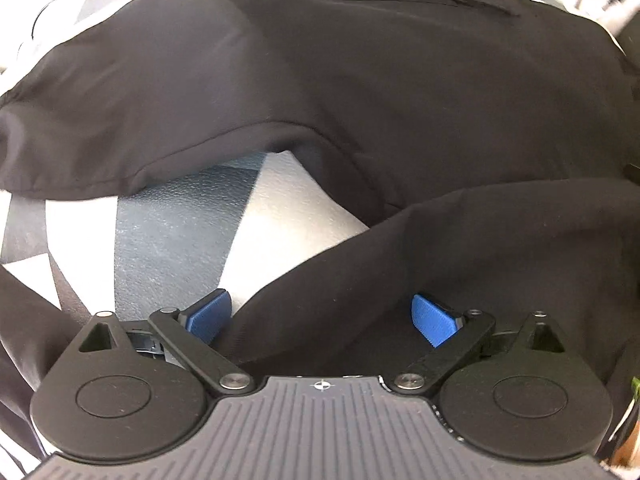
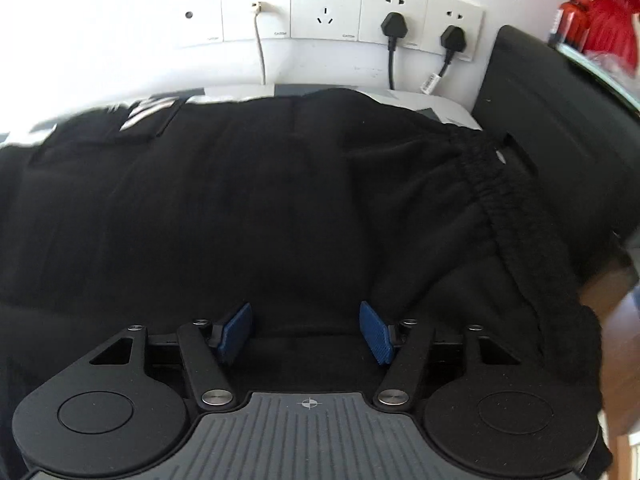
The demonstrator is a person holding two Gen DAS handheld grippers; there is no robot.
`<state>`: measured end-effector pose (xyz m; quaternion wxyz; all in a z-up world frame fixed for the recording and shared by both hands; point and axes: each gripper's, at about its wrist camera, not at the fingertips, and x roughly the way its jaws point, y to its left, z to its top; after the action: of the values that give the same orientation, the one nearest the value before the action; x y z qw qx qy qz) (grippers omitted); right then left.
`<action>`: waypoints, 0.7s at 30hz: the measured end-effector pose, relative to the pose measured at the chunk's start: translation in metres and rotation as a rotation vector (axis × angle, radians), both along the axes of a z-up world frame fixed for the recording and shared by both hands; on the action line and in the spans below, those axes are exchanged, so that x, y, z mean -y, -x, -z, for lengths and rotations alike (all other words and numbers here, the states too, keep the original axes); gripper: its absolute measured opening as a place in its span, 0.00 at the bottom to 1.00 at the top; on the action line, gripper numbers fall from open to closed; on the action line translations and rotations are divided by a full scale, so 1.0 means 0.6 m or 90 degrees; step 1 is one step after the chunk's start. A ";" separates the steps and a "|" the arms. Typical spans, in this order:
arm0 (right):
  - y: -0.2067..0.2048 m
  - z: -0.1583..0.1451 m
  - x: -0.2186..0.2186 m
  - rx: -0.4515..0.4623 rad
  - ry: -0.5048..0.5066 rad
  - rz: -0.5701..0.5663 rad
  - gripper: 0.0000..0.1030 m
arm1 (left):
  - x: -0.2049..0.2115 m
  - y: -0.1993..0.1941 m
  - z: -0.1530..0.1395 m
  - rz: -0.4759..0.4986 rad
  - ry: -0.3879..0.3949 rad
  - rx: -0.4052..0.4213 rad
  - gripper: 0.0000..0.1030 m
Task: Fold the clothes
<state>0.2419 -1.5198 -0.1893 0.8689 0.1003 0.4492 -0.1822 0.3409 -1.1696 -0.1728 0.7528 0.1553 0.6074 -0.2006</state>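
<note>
Black garment lies on patterned tabletop.

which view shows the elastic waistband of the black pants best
The right wrist view. There the gathered elastic waistband runs in plain sight down the right side of the black pants. The left wrist view shows only smooth black fabric and a patterned surface; no waistband can be made out.

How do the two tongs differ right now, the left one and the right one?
The left tongs stand spread wide; the right tongs are parted less far. The left tongs straddle an edge of the black garment, with the patterned table cover under one pad; the right tongs have only black cloth beneath them. Both have blue pads, point down at the garment and grip nothing.
</note>
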 end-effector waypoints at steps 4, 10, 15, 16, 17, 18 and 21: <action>0.016 -0.017 0.027 -0.013 -0.092 0.079 0.55 | -0.005 -0.014 -0.005 -0.014 0.013 -0.006 0.96; -0.034 -0.055 0.028 0.059 -0.110 0.108 0.67 | -0.048 -0.013 -0.023 -0.065 0.058 -0.010 0.96; -0.096 -0.035 -0.029 0.063 -0.185 0.063 0.67 | -0.142 -0.042 -0.064 -0.199 0.164 0.039 0.96; -0.104 -0.031 -0.042 0.061 -0.194 0.059 0.67 | -0.162 -0.052 -0.070 -0.227 0.172 0.063 0.96; -0.112 -0.030 -0.056 0.060 -0.200 0.058 0.67 | -0.185 -0.065 -0.073 -0.252 0.171 0.080 0.96; -0.120 -0.028 -0.071 0.058 -0.206 0.058 0.67 | -0.209 -0.078 -0.074 -0.277 0.168 0.095 0.96; -0.146 -0.023 -0.096 0.051 -0.215 0.066 0.67 | -0.280 -0.119 -0.077 -0.353 0.158 0.141 0.96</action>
<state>0.3293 -1.4623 -0.1754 0.8463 0.2751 0.4329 -0.1441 0.4122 -1.0014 -0.1266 0.8534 -0.0878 0.5121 -0.0423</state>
